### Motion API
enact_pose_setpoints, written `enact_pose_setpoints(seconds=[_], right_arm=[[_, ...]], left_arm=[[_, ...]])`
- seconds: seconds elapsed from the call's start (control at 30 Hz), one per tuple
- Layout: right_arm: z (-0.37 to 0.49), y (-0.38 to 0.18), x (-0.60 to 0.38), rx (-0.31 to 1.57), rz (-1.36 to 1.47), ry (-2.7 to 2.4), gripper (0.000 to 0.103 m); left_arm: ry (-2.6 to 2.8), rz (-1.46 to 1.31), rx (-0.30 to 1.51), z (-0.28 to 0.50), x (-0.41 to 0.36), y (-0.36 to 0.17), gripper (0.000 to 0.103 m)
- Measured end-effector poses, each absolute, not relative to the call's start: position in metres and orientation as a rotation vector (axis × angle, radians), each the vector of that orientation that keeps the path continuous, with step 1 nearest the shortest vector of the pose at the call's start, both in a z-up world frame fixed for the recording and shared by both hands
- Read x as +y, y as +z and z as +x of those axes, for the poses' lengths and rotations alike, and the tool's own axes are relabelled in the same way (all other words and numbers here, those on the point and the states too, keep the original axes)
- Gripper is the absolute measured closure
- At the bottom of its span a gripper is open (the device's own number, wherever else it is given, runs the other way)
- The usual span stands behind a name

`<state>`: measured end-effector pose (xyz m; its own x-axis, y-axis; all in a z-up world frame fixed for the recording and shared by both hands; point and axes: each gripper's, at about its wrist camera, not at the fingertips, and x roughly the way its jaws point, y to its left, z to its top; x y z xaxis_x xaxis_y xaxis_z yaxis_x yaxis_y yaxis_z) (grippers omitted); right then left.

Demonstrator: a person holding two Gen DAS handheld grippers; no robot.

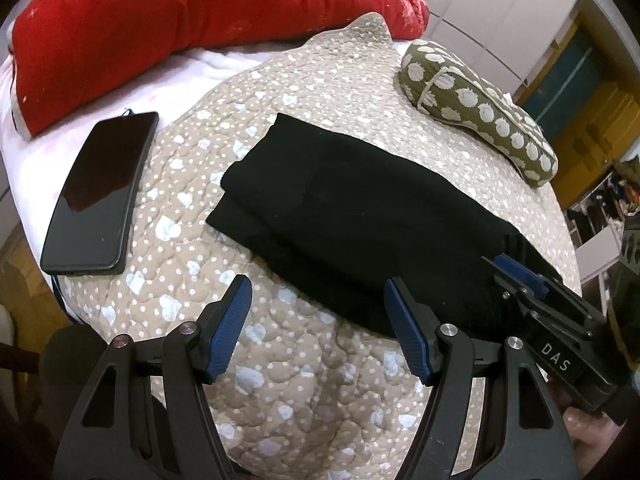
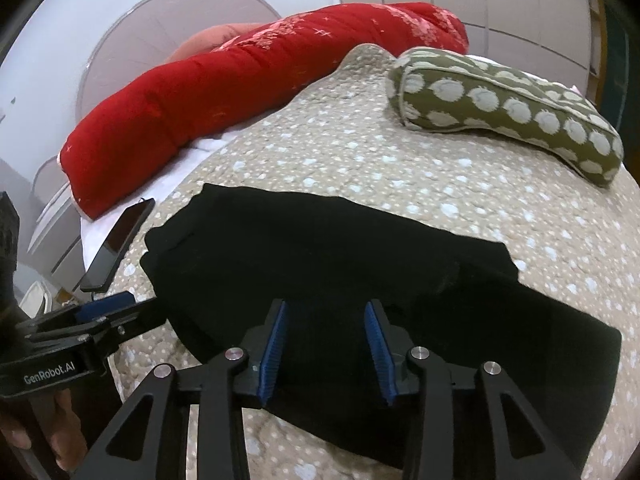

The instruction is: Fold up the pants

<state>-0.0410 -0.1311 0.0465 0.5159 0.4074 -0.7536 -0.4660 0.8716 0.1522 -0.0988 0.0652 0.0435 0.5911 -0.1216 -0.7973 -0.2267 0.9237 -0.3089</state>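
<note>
Black pants (image 1: 352, 216) lying folded flat on quilted dotted bedspread (image 1: 304, 380), forming long band running diagonally across bed. Layers showing stacked at far-left end, edges slightly offset. In right wrist view, pants (image 2: 320, 256) spreading wide across foreground, upper layer ending in ragged edge over lower one.
</note>
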Motion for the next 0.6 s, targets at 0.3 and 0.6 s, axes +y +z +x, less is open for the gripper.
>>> enact_pose_setpoints(seconds=[0.3,0.6], right_arm=[[-0.019,0.057,-0.101,0.867,-0.097,0.607,0.057],[-0.001,0.054,-0.068,0.876,-0.157,0.635,0.057]], left_arm=[[0.055,-0.497,0.933,-0.103,0.079,0.039,0.034],[0.057,-0.551,0.935,-0.095,0.086,0.032,0.034]])
